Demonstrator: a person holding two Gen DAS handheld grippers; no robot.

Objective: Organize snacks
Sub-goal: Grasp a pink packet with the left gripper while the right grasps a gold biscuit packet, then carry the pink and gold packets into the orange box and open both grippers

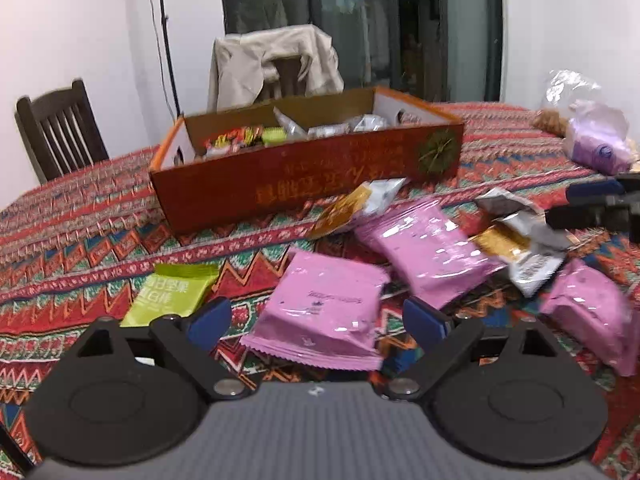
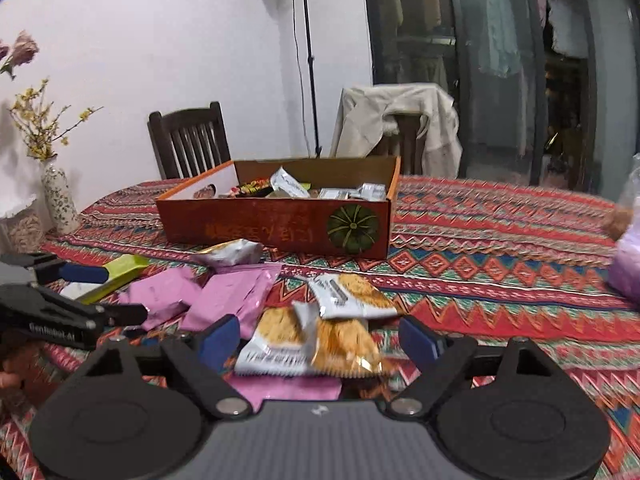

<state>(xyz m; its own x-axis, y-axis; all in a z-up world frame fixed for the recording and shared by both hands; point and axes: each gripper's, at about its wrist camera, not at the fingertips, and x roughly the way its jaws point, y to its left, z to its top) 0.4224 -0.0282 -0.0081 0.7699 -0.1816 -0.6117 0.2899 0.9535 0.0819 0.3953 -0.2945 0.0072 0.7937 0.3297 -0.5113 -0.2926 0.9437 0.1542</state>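
Hovering over a patterned tablecloth (image 1: pixel 100 248), the left gripper (image 1: pixel 316 320) stands wide, a pink snack packet (image 1: pixel 320 312) lying between its fingers, untouched. The right gripper (image 2: pixel 318 338), also wide, frames a gold-and-white cracker packet (image 2: pixel 308 344). An orange box (image 1: pixel 304 176) of snacks sits beyond.

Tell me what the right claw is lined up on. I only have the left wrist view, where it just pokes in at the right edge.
Observer: The right claw is open. A gold-and-white cracker packet lies between its fingers, and they are not pinching it.
Operator: Now report anything at the far left that my view misses.
Observer: A patterned vase holding yellow-flowered twigs stands there.
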